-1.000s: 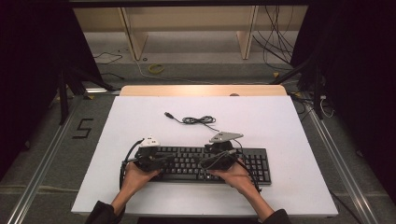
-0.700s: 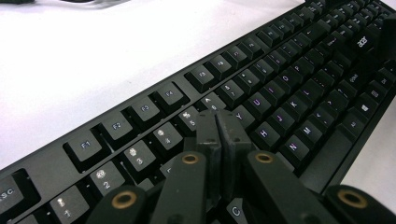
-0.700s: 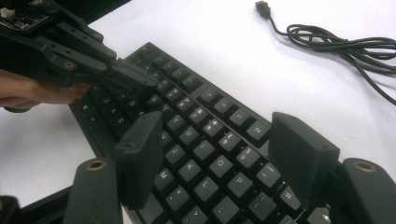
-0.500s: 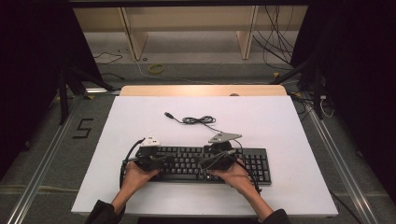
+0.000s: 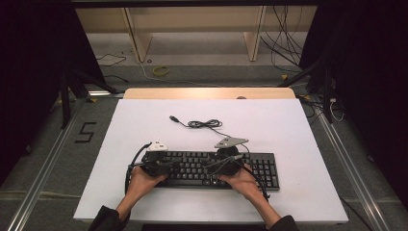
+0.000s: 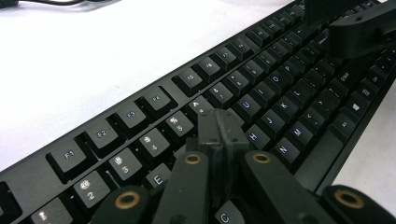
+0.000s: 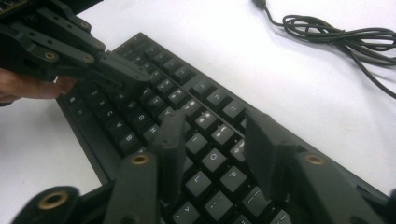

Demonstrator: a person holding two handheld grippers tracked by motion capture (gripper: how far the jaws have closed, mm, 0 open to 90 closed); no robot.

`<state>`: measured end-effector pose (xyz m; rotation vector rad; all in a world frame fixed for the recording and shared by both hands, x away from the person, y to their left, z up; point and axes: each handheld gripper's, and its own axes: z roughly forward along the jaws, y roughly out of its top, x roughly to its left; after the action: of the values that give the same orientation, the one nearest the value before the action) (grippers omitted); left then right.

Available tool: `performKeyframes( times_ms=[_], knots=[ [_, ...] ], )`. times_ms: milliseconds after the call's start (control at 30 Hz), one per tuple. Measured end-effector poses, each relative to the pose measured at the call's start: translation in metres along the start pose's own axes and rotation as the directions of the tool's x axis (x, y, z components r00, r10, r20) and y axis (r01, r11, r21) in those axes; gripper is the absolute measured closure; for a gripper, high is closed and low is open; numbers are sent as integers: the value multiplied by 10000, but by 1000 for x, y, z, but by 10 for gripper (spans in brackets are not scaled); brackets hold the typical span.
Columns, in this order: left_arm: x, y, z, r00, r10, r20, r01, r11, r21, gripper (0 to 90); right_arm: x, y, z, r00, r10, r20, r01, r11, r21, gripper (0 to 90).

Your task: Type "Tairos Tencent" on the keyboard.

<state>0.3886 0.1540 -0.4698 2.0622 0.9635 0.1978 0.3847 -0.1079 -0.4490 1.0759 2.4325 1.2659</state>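
Table (image 5: 288,125) bare beyond keyboard (image 5: 262,166); coiled cable (image 5: 204,124) lies behind it.
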Motion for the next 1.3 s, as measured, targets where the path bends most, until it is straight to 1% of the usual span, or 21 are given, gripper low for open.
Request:
performKeyframes(
  times_ms=[200,333,367,400,433,467,567,600,667,733,1033,1300],
  knots=[
    [1,0,0,10000,11,-2,-11,10000,24,893,1,-1,2,10000,-14,-29,15,10000,73,654],
    [1,0,0,10000,6,12,-6,10000,12,892,1,-1,3,10000,-17,-93,18,9999,142,711],
    [1,0,0,10000,6,12,-6,10000,12,891,1,-1,3,10000,-17,-93,18,9999,142,711],
    [1,0,0,10000,-5,9,5,10000,8,874,1,-2,4,9999,-30,-118,32,9998,191,738],
    [1,0,-1,10000,-40,-1,40,10000,24,843,2,-2,5,9999,-11,-126,14,9998,188,750],
    [1,0,-1,9999,-136,5,136,9999,-33,843,2,-2,5,9999,-11,-126,14,9998,188,750],
    [3,1,-2,9999,-164,26,164,9999,-17,780,1,-3,6,9998,-29,-176,33,9997,249,781],
    [3,1,-2,9996,-290,26,290,9996,-54,753,1,-3,7,9998,-27,-175,32,9996,263,790],
    [4,1,-2,9995,-299,57,300,9995,-50,705,1,-3,9,9998,-29,-187,35,9995,309,825],
    [4,1,-3,9995,-293,94,293,9996,-62,693,1,-4,10,9998,-26,-177,32,9995,315,840],
    [3,1,-3,9995,-256,165,257,9997,-48,689,2,-4,12,9998,-55,-211,62,9993,374,859],
    [2,1,-3,9993,-274,238,276,9996,-59,625,1,-5,14,9998,-17,-195,25,9991,426,896]
  ],
)
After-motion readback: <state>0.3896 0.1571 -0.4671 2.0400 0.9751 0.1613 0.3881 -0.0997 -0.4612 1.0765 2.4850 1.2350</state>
